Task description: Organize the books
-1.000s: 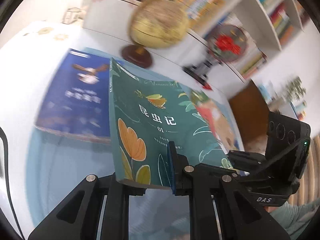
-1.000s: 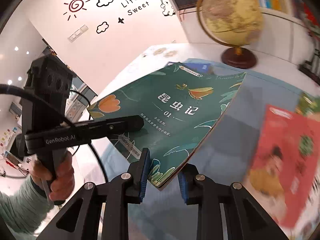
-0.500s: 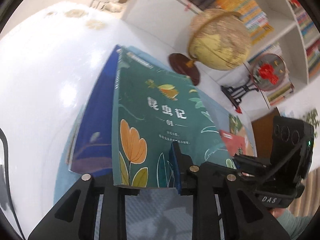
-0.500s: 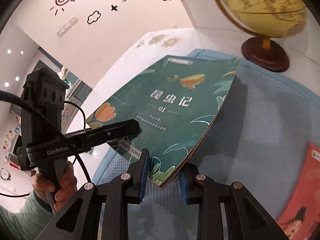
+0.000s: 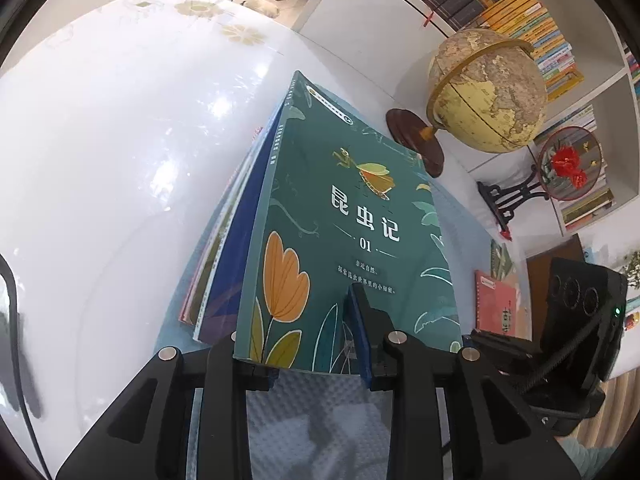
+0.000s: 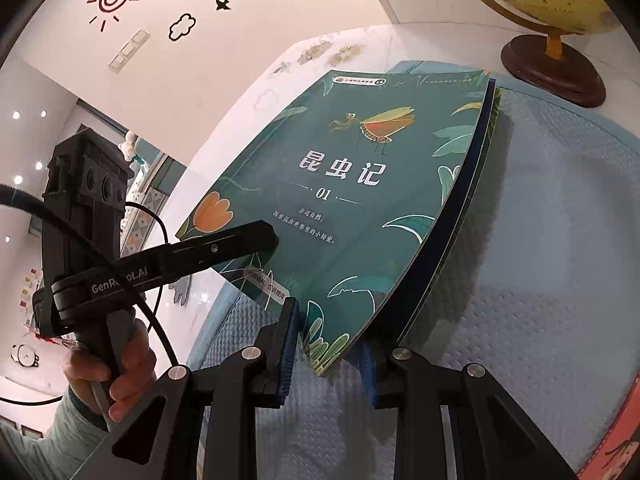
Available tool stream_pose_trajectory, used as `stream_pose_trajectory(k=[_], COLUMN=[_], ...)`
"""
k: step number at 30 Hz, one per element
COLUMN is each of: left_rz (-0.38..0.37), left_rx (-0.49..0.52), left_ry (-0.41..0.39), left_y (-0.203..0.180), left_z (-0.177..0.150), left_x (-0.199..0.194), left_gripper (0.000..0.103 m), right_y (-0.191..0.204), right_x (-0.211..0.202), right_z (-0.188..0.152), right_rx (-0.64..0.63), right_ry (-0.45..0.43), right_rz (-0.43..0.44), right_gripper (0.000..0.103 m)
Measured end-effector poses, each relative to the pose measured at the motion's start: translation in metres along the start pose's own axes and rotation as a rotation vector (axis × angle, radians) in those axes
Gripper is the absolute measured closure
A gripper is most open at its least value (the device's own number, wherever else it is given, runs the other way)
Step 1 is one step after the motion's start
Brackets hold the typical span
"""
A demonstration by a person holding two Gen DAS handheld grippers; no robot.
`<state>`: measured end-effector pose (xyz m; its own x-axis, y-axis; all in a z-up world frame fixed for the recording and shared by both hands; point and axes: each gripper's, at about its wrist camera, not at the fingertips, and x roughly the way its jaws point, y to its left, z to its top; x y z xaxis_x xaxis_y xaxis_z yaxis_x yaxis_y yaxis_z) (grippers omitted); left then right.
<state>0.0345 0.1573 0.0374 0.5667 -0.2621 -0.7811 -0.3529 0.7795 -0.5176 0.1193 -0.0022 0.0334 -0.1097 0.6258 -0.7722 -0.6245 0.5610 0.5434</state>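
Observation:
A green book (image 5: 352,216) with an orange flower and an insect on its cover lies on top of a blue book (image 5: 236,248) and thinner books, on a pale blue mat (image 5: 312,400). My left gripper (image 5: 308,340) is at its near edge. Its jaws are opening, one finger under the edge and the blue pad loose on the cover. My right gripper (image 6: 328,348) is shut on the green book's (image 6: 352,184) near right corner. The left gripper's upper finger (image 6: 240,240), held by a hand (image 6: 120,372), lies over the cover's left corner.
A globe (image 5: 488,88) on a dark wooden base stands behind the stack. A round fan ornament (image 5: 568,164) and bookshelves (image 5: 520,8) are behind it. A red book (image 5: 496,304) lies on the mat to the right. The white table (image 5: 120,140) stretches to the left.
Both grippers have brought the green book down and leftwards onto the blue book, which it now mostly covers. The left jaws stand slightly wider than before.

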Motion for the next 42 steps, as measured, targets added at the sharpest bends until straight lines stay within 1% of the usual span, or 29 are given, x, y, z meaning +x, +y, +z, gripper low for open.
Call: stream_pose_trajectory(k=[6, 9, 10, 11, 13, 15, 16, 17, 20, 22, 24, 25, 27, 29, 31, 32, 33, 34, 36, 37, 38, 39, 40, 42], left_rz=[0.052, 0.076, 0.09, 0.121, 0.179, 0.247, 0.274, 0.28, 0.25, 0.248, 0.26, 0.256, 0.23, 0.185, 0.109, 0.073, 0.027, -0.034, -0.097, -0.108, -0.123, -0.139, -0.163, -0.164], left_rx=[0.036, 0.036, 0.044, 0.069, 0.107, 0.142, 0.149, 0.145, 0.105, 0.091, 0.081, 0.091, 0.122, 0.154, 0.199, 0.217, 0.237, 0.269, 0.34, 0.362, 0.391, 0.403, 0.41, 0.405], left_ry=[0.039, 0.065, 0.074, 0.094, 0.117, 0.116, 0.095, 0.084, 0.067, 0.065, 0.036, 0.01, -0.019, -0.019, -0.004, 0.003, 0.019, 0.055, 0.115, 0.139, 0.187, 0.215, 0.248, 0.316], left_y=[-0.01, -0.009, -0.01, -0.013, -0.018, -0.019, -0.019, -0.018, -0.013, -0.012, -0.014, -0.019, -0.031, -0.048, -0.074, -0.088, -0.103, -0.123, -0.155, -0.166, -0.183, -0.191, -0.2, -0.214], left_z=[0.004, 0.005, 0.005, 0.004, 0.004, 0.001, 0.0, 0.001, 0.002, 0.004, 0.005, 0.004, 0.002, -0.003, -0.015, -0.022, -0.03, -0.041, -0.059, -0.066, -0.077, -0.083, -0.089, -0.1], left_x=[0.003, 0.002, 0.001, 0.0, -0.001, -0.004, -0.008, -0.01, -0.012, -0.01, -0.015, -0.021, -0.03, -0.033, -0.031, -0.028, -0.023, -0.013, 0.006, 0.014, 0.032, 0.04, 0.052, 0.078], left_gripper=[0.071, 0.068, 0.063, 0.059, 0.054, 0.041, 0.031, 0.031, 0.031, 0.031, 0.031, 0.031, 0.031, 0.031, 0.031, 0.031, 0.031, 0.031, 0.031, 0.031, 0.031, 0.031, 0.031, 0.031], right_y=[-0.004, -0.002, -0.002, -0.001, -0.003, -0.004, -0.004, -0.002, 0.004, 0.005, 0.005, 0.004, -0.002, -0.014, -0.03, -0.045, -0.054, -0.064, -0.083, -0.091, -0.099, -0.107, -0.119, -0.139], right_x=[-0.002, -0.003, -0.003, -0.003, -0.005, -0.007, -0.009, -0.008, -0.006, -0.005, -0.005, -0.007, -0.018, -0.031, -0.045, -0.06, -0.07, -0.083, -0.116, -0.135, -0.151, -0.163, -0.179, -0.198], right_z=[-0.003, -0.003, -0.004, -0.005, -0.008, -0.009, -0.01, -0.009, -0.008, -0.007, -0.008, -0.009, -0.018, -0.03, -0.046, -0.062, -0.072, -0.084, -0.105, -0.116, -0.125, -0.133, -0.143, -0.159], right_rx=[0.024, 0.018, 0.018, 0.018, 0.026, 0.035, 0.033, 0.024, 0.002, 0.002, 0.01, 0.014, 0.032, 0.059, 0.099, 0.143, 0.178, 0.222, 0.302, 0.336, 0.366, 0.395, 0.443, 0.523], right_ry=[-0.007, -0.005, -0.004, -0.005, -0.007, -0.005, -0.005, -0.004, 0.0, 0.005, 0.011, 0.016, 0.026, 0.033, 0.024, -0.006, -0.021, -0.043, -0.117, -0.16, -0.196, -0.225, -0.264, -0.308], right_rz=[0.013, 0.006, 0.004, 0.004, 0.003, 0.004, 0.004, 0.0, -0.024, -0.023, -0.025, -0.029, -0.053, -0.085, -0.12, -0.146, -0.155, -0.156, -0.174, -0.219, -0.26, -0.29, -0.324, -0.364], right_gripper=[0.077, 0.077, 0.077, 0.077, 0.077, 0.077, 0.077, 0.077, 0.077, 0.077, 0.076, 0.076, 0.076, 0.074, 0.049, 0.049, 0.049, 0.049, 0.049, 0.049, 0.049, 0.049, 0.049, 0.049])
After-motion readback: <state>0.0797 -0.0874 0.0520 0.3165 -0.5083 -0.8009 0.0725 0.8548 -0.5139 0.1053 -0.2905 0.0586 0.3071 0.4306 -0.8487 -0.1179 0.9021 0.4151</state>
